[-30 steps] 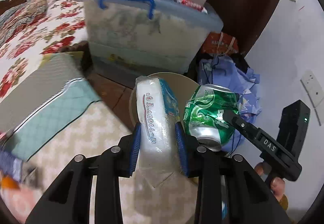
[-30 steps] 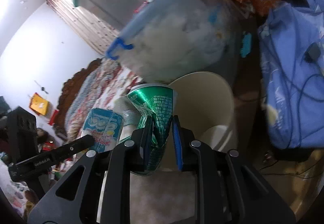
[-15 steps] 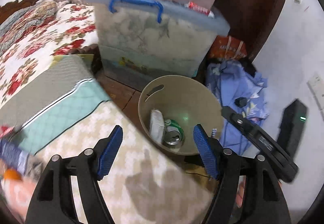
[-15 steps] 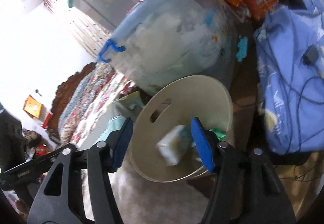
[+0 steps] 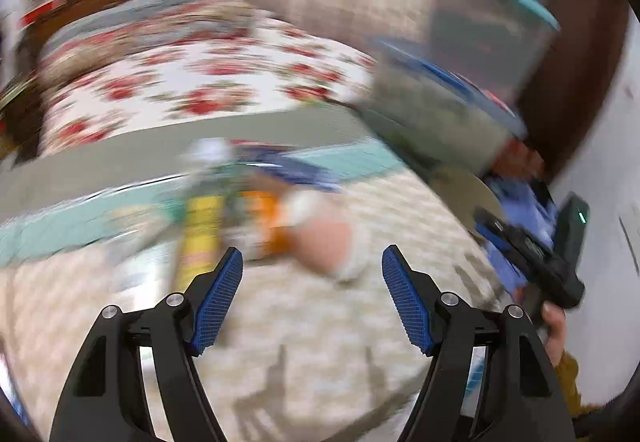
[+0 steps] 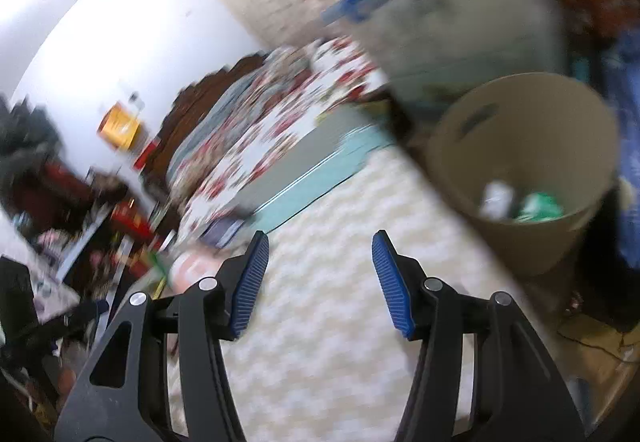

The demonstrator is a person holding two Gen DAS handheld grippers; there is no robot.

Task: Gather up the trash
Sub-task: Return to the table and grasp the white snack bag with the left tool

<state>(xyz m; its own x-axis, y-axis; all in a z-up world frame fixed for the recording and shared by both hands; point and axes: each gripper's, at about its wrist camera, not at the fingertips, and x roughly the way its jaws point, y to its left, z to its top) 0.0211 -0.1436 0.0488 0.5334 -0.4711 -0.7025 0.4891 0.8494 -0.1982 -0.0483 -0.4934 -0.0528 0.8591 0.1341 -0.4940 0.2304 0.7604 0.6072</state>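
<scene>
Beige bin (image 6: 528, 146) holds a green can (image 6: 540, 207); left gripper (image 5: 312, 296) spread, empty; right gripper (image 6: 318, 280) just narrowed slightly, gaping, empty.

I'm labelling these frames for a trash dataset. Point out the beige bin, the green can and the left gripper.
beige bin (image 6: 532, 110): right wrist view, inner back wall.
green can (image 6: 540, 207): right wrist view, crumpled side, inside the bin.
left gripper (image 5: 312, 300): left wrist view, midway between open fingertips.

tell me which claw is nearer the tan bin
Right. In the left wrist view the right claw sits right beside the tan bin, while the left claw points at the blurred trash pile on the bed.
</scene>
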